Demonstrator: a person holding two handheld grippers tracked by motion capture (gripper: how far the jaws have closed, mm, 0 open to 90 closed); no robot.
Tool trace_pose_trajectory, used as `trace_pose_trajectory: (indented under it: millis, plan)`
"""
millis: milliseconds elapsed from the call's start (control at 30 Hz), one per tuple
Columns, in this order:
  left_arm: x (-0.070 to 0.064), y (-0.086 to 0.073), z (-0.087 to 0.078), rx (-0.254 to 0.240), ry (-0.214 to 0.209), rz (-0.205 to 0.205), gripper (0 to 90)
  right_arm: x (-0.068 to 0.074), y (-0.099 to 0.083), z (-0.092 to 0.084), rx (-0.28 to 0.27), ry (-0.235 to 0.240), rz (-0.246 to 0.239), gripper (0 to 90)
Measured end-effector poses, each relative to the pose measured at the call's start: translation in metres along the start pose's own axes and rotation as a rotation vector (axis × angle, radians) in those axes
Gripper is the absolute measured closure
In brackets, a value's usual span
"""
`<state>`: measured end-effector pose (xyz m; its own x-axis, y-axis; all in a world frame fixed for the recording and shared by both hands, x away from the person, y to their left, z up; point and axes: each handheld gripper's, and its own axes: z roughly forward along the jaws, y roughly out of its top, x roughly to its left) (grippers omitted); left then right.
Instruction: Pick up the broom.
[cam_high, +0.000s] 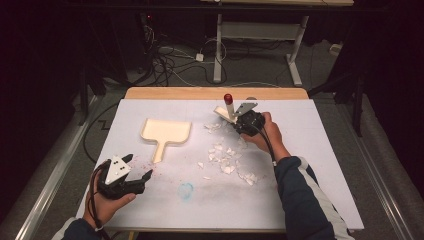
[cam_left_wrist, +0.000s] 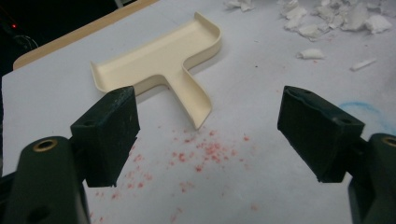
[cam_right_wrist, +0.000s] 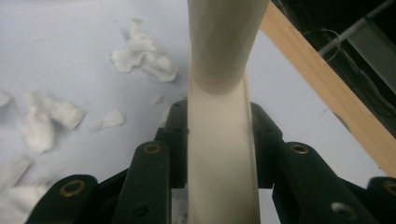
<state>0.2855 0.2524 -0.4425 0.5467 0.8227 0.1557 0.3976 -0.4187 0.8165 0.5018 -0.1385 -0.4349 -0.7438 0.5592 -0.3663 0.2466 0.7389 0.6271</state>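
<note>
The high view takes in the whole bench (cam_high: 320, 165): a cream dustpan (cam_high: 165, 134) left of centre, white paper scraps (cam_high: 226, 160) strewn in the middle, a faint blue ring (cam_high: 185, 190) drawn near the near edge, and a wooden strip (cam_high: 215, 93) along the far edge. It also shows the red tip (cam_high: 228, 98) of the brush (cam_high: 227, 111) held in the right gripper (cam_high: 239, 120), at the far middle of the bench beside the scraps; the brush stands steeply with that tip up and its long axis tilted slightly to the left.

The right gripper view shows the grasp itself: its fingers (cam_right_wrist: 175, 135) pinch the brush's cream handle (cam_right_wrist: 222, 154) from both sides, the handle running straight away from the camera, with scraps (cam_right_wrist: 140, 58) on the sheet beyond.

The left gripper (cam_high: 131, 172) hovers at the near left corner. The left gripper view shows its fingers (cam_left_wrist: 112, 130) spread wide with nothing between them, and red specks (cam_left_wrist: 201, 151) dusted over the sheet just near of the dustpan (cam_left_wrist: 159, 63). The dustpan lies flat, its handle pointing toward this gripper and its tray toward the far side.

No writing or label can be read anywhere.
</note>
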Motion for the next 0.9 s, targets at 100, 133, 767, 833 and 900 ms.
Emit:
trace_pose_trajectory:
  millis: [100, 133, 767, 833, 900]
  plan:
    - [-0.002, -0.007, -0.004, 0.009, -0.002, -0.002, 19.8, 0.004, -0.008, -0.006, -0.018, 0.012, -0.014, 67.4]
    - [-0.003, -0.009, -0.006, 0.008, -0.003, -0.004, 19.8, 0.005, -0.010, -0.007, -0.028, 0.016, -0.014, 67.4]
    - [-0.011, -0.015, -0.009, 0.033, -0.018, 0.017, 19.6, 0.037, -0.044, -0.061, -0.131, 0.154, -0.102, 67.5]
    - [-0.011, -0.014, -0.009, 0.030, -0.018, 0.016, 19.6, 0.037, -0.044, -0.067, -0.135, 0.145, -0.106, 67.6]
    - [-0.011, -0.014, -0.009, 0.030, -0.017, 0.019, 19.6, 0.036, -0.042, -0.071, -0.135, 0.133, -0.109, 67.6]
